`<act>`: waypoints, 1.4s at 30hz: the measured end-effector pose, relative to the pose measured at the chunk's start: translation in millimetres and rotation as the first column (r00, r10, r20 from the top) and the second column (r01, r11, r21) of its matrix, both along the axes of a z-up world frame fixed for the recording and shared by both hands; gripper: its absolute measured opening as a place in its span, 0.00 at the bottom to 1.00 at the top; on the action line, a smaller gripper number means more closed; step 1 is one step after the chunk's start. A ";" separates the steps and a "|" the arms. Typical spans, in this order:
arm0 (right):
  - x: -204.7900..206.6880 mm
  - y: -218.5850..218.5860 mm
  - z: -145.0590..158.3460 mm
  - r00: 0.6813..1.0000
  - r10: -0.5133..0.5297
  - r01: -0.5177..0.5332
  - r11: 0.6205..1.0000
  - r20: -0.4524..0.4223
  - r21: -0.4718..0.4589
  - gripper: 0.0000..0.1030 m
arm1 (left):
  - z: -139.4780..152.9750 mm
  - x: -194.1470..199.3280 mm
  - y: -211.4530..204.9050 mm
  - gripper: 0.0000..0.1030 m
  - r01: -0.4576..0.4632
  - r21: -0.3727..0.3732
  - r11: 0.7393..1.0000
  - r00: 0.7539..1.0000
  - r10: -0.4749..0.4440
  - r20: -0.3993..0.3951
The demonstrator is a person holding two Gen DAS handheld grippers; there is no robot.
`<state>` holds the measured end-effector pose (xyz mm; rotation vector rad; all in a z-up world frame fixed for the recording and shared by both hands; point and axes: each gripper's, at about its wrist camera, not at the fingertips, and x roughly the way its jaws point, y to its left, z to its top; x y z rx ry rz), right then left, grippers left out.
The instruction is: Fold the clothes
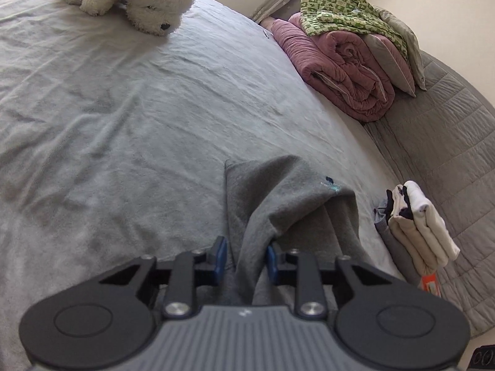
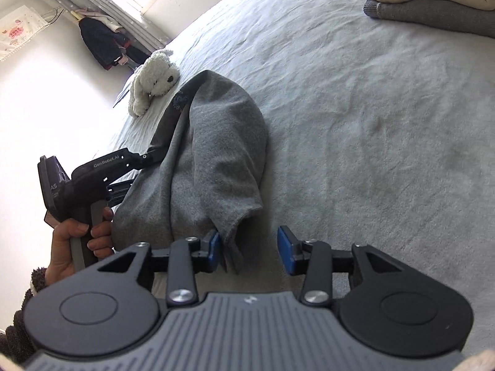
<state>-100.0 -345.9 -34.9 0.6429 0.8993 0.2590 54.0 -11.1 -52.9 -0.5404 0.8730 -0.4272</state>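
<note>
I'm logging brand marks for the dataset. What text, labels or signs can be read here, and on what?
"GenRobot.AI": white lettering on the left gripper body, right wrist view.
"AS": partial letters on its rear block, rest cut off.
Wall poster: pink print, too blurred to read.
Grey garment: waistband print and small teal embroidery, unreadable.
Orange tag under the folded pile: too small to read.

Wrinkled pale grey bed (image 1: 130,117) fills the view: grey garment (image 1: 287,198) bunched at the near edge, plush dog (image 1: 139,0) far side, rolled pink quilt (image 1: 340,74) and folded stack (image 1: 420,225) along the right edge.
</note>
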 end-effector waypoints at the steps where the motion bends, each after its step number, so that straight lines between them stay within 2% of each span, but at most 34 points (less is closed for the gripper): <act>1: 0.2 -2.6 0.7 1.000 -0.009 0.009 1.000 0.002 0.012 0.44 | 2.9 -0.2 3.1 0.09 -0.011 -0.040 0.999 1.000 0.011 -0.003; 4: 1.8 -8.5 2.3 0.999 -0.036 0.036 0.999 0.004 0.041 0.44 | 18.4 -6.9 7.0 0.07 -0.026 -0.071 0.997 0.998 0.029 0.051; 9: 13.7 -6.2 6.9 0.998 -0.056 0.054 0.995 0.015 0.085 0.44 | 43.0 -16.6 13.1 0.06 -0.054 -0.030 0.998 0.990 0.057 0.126; 14: 24.2 2.3 18.4 0.998 -0.050 0.045 0.992 0.043 0.120 0.45 | 69.6 -30.1 40.5 0.06 -0.075 0.019 0.997 0.988 0.072 0.133; 19: 33.0 5.8 28.0 0.996 -0.052 0.043 0.992 0.067 0.122 0.46 | 85.1 -69.2 58.0 0.06 0.017 0.094 0.995 0.975 -0.037 0.219; 22: 36.9 3.4 28.1 0.995 -0.067 0.060 0.992 0.070 0.108 0.47 | 83.7 -91.0 60.8 0.05 0.095 0.139 0.986 0.963 -0.126 0.237; 24: 39.5 1.8 28.1 0.994 -0.078 0.071 0.993 0.072 0.098 0.48 | 78.8 -106.0 61.4 0.05 0.159 0.169 0.973 0.955 -0.195 0.225; 27: 43.4 -0.5 28.2 0.993 -0.093 0.087 0.993 0.075 0.085 0.49 | 66.5 -126.8 59.7 0.05 0.252 0.232 0.939 0.937 -0.297 0.185; 31: 51.8 2.7 25.3 0.993 -0.099 0.095 0.993 0.070 0.063 0.50 | 39.6 -142.6 56.6 0.05 0.357 0.299 0.885 0.915 -0.396 0.081; 34: 61.4 10.9 22.4 0.994 -0.091 0.088 0.995 0.060 0.047 0.50 | 20.8 -143.9 56.9 0.05 0.409 0.323 0.854 0.902 -0.431 -0.002; 37: 70.9 19.1 19.5 0.995 -0.082 0.080 0.996 0.049 0.031 0.50 | 15.4 -140.7 64.4 0.06 0.423 0.299 0.855 0.900 -0.435 -0.029; 39: 78.2 24.8 17.8 0.996 -0.075 0.075 0.997 0.045 0.015 0.51 | 16.6 -135.4 71.9 0.07 0.423 0.265 0.866 0.902 -0.430 -0.036; 42: 89.3 31.6 14.1 0.996 -0.075 0.075 0.997 0.041 -0.015 0.52 | 20.5 -127.7 82.8 0.26 0.397 0.223 0.890 0.916 -0.400 -0.037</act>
